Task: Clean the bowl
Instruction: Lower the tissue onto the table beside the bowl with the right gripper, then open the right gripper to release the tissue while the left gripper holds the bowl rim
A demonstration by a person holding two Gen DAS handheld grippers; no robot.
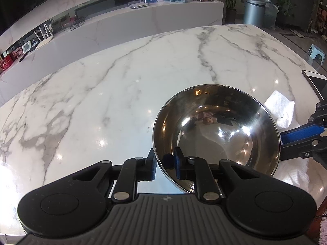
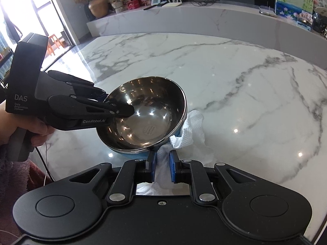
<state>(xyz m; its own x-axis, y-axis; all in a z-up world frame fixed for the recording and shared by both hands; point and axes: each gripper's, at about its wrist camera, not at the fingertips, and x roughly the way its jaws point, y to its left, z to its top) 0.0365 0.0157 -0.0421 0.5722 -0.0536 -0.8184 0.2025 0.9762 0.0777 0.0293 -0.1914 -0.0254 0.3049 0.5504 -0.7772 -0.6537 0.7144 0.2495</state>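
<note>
Left gripper (image 1: 165, 166) pinches the bowl (image 1: 216, 128) rim, tilted above the marble table (image 1: 102, 81), we see. From the right wrist, our right gripper (image 2: 161, 164) clamps a paper towel (image 2: 190, 130) beside the bowl; we judge wiping inside comes next.

1. "DAS" stood in pale letters on the black body of the left gripper (image 2: 120, 110), as seen from the right wrist view.
2. Beneath it ran three small lines, seemingly "Data Acquisition System", though too blurred to be sure.
3. "GenRobot.AI" was printed along the lower edge of that same gripper, near its fingers.
4. A round stamp lay on the inside bottom of the bowl (image 2: 150, 131); its wording could not be read.
</note>
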